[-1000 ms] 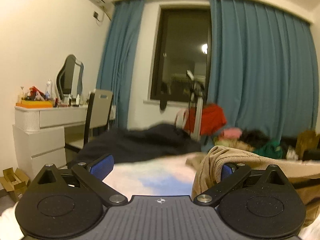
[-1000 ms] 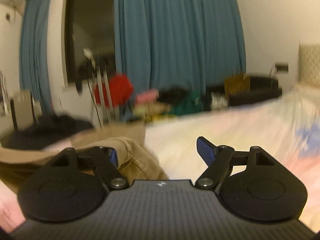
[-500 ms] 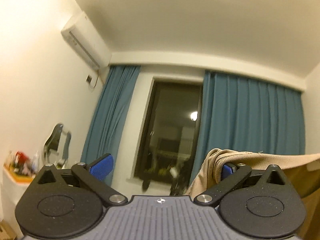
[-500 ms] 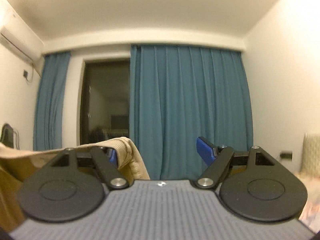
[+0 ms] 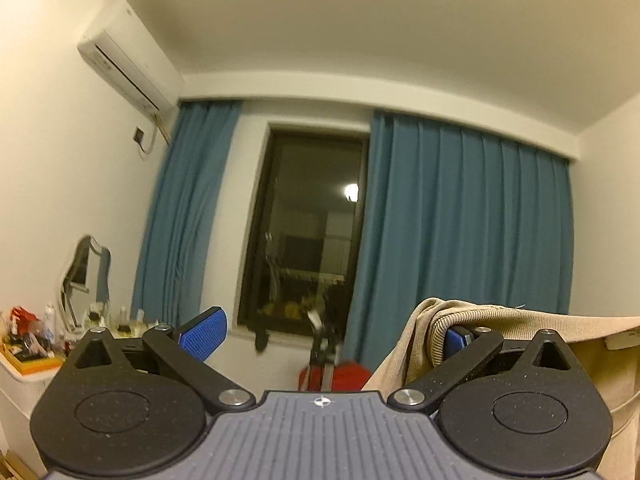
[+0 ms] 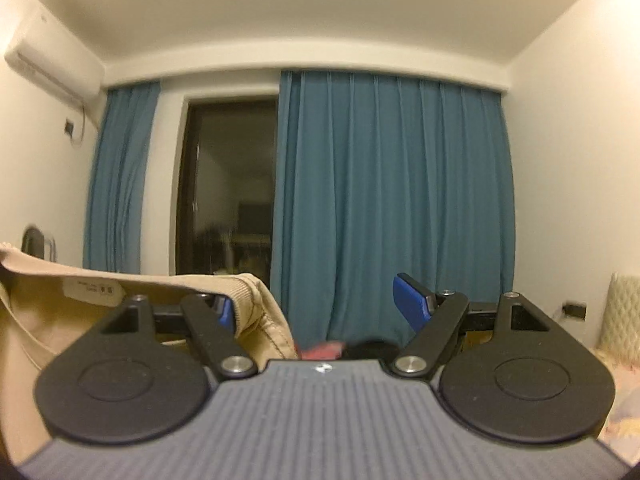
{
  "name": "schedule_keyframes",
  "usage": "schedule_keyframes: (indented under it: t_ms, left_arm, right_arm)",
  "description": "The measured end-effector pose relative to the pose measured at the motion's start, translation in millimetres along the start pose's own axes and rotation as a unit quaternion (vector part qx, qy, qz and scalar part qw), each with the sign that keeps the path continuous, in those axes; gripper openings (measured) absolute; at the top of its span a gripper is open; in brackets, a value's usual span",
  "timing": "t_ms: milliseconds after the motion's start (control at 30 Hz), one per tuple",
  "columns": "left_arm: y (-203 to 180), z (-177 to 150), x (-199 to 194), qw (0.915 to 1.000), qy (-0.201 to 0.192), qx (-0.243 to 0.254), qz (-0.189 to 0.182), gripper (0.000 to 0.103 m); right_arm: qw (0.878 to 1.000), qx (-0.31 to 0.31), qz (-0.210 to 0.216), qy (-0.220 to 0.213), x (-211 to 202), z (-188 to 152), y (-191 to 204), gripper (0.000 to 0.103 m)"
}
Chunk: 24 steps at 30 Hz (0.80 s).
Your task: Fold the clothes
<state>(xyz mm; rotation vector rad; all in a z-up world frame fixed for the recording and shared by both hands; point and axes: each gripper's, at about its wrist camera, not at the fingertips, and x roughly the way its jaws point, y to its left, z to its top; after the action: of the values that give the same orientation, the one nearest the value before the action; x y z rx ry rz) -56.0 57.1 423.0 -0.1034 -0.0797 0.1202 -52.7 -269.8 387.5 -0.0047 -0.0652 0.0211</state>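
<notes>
Honestly, neither tool is pinching anything: the jaws of the left gripper (image 5: 334, 330) stand wide apart, and the tan corduroy garment (image 5: 520, 328) is only hooked over its right finger. The right gripper (image 6: 318, 302) mirrors that, jaws spread, with the cloth draped over its left finger. So the garment hangs in the air between the two tools, its top edge stretched from one to the other and a white label (image 6: 93, 289) showing on the inner face.

From where I stand, the step looks like lifting and spreading it before laying it down. To do that well I'd keep the two tools level and steadily apart so the edge stays taut, since a hooked cloth could slip off a finger if either one tilts inward.

Its long axis appears to run side to side along that edge; the rest drops below, out of sight, so I can't tell its full length.

Beyond are the blue curtains (image 6: 392, 200) and the dark window (image 5: 308, 224).
</notes>
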Motion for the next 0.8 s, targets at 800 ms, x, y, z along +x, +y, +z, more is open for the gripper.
schedule_keyframes:
  t_ms: [800]
  left_arm:
    - [-67.9,-381.7,520.9,0.9464,0.302,0.113,0.022,0.1]
  right_arm:
    - [0.941,-0.028,-0.048,0.335,479.2,-390.6,-25.5,0.078]
